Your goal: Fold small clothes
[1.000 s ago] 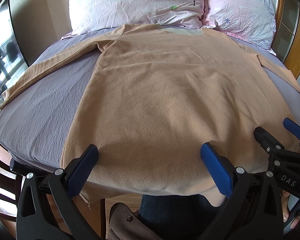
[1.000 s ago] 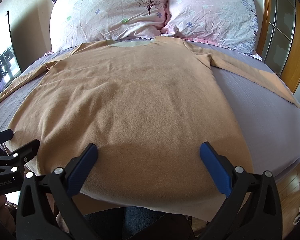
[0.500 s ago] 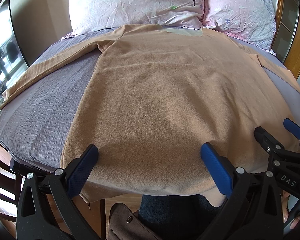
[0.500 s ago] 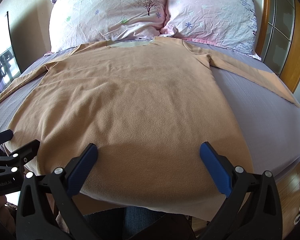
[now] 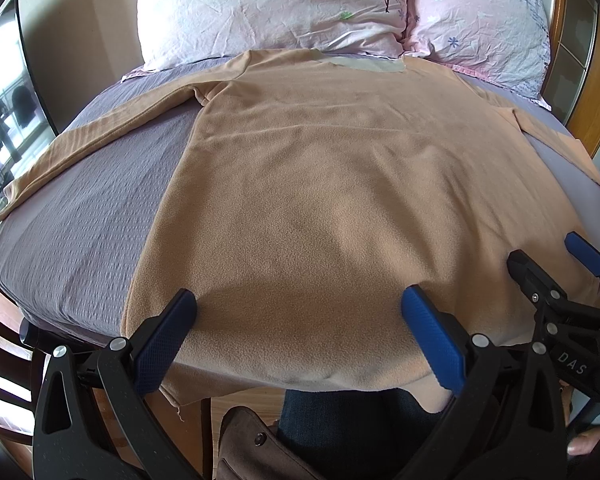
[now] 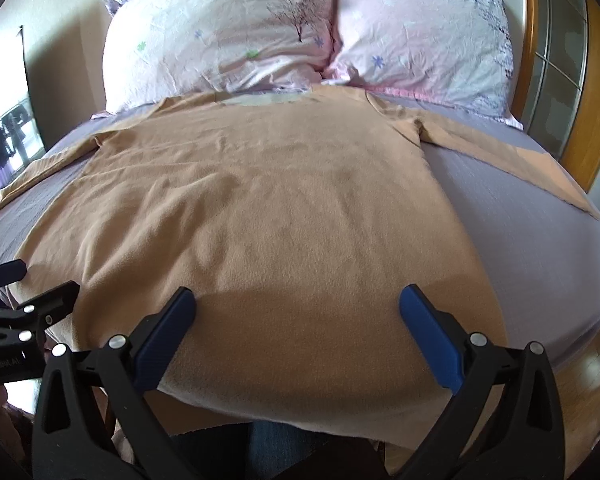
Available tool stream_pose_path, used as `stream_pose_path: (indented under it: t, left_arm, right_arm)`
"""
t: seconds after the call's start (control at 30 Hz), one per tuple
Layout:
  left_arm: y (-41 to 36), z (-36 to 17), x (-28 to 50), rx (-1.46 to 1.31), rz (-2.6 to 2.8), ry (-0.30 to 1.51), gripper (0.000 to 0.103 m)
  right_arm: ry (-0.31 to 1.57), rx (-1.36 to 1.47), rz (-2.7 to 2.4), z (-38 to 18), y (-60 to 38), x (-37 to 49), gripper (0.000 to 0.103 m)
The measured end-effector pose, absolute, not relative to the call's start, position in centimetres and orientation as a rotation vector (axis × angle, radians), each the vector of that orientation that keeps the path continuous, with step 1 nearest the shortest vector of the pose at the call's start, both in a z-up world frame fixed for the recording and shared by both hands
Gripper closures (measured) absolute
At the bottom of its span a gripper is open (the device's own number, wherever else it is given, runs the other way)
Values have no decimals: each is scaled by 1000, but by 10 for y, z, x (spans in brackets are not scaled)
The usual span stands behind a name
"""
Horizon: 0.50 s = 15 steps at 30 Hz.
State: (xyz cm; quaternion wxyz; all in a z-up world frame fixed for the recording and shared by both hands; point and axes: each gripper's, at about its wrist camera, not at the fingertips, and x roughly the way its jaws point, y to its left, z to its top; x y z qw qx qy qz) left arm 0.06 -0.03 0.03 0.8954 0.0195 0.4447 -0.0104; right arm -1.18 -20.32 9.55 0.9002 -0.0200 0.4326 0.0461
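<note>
A tan long-sleeved fleece top [image 5: 320,184] lies flat on the bed, collar toward the pillows, both sleeves spread sideways; it also shows in the right wrist view [image 6: 268,216]. Its hem hangs over the near bed edge. My left gripper [image 5: 298,308] is open and empty, hovering over the hem's left half. My right gripper [image 6: 298,306] is open and empty over the hem's right half. The right gripper also appears at the right edge of the left wrist view [image 5: 556,264], and the left gripper at the left edge of the right wrist view [image 6: 32,284].
The bed has a grey-purple sheet [image 5: 80,220]. Two pale floral pillows [image 6: 220,36] lean at the head. A wooden headboard frame [image 6: 596,92] stands at the right. A window [image 5: 0,132] is at the left. A person's dark trousers [image 5: 352,428] are below the hem.
The right wrist view has shifted: the right gripper moved and tilted, so the pillows sit lower and the image is slightly blurred. The left gripper has barely moved.
</note>
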Motion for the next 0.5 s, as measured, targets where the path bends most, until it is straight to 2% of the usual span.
stream_pose_path:
  t: [0.1,0.2,0.27,0.3,0.33,0.5]
  left_arm:
    - [-3,1,0,45,-26,901,1]
    - [-2,3,0,52,-42,894,1]
    - [1,4,3,50,-61,886,1]
    - [5,8,10,34,-84,864,1]
    - [9,12,15,12,-98,843,1]
    - [32,28,36,-136,-188,729,1]
  right_arm:
    - [860,8,133,104,-230,-6,2]
    - [783,189,-40,135,-314,15,3]
    - [773,340,-192,146,-383,31,18]
    - [789,458,-291,146,-431,41,35]
    - [805,545,-354,144,-464,49,42]
    - [842,880,-602,111,-592,76,53]
